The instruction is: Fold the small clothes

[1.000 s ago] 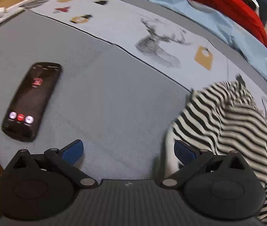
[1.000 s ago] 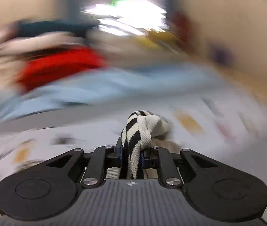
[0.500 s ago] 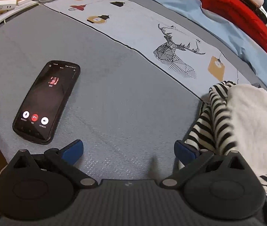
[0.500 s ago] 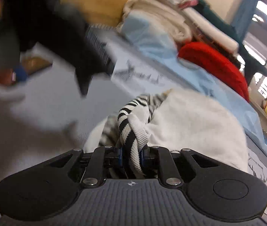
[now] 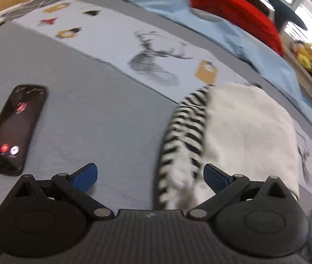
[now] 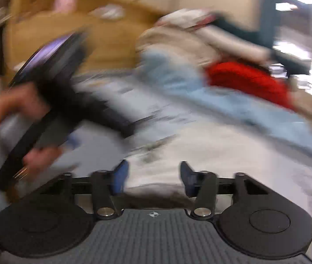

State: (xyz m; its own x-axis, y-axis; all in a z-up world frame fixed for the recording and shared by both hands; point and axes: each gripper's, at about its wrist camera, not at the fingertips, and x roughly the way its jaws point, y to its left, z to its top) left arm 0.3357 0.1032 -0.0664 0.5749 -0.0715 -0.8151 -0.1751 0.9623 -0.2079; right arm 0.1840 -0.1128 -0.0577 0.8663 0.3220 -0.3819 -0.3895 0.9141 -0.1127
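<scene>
Spread across grey bed cover (image 5: 103, 114), deer-print sheet (image 5: 116, 37) blurred. Striped garment (image 5: 184, 132) lying white side up, near edge cut off behind left gripper (image 5: 149, 176), jaws spread wide. Right gripper (image 6: 153, 178) smeared, jaws apart, empty. Phone (image 5: 13, 127) left.

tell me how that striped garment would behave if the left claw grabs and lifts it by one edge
The striped garment lies bunched in soft folds on the grey bed cover, so it would probably droop and unfold rather than hold shape. Its knit looks thin, so it is likely light. The open left claw should grip the fabric without much slipping, though layers may separate.
</scene>
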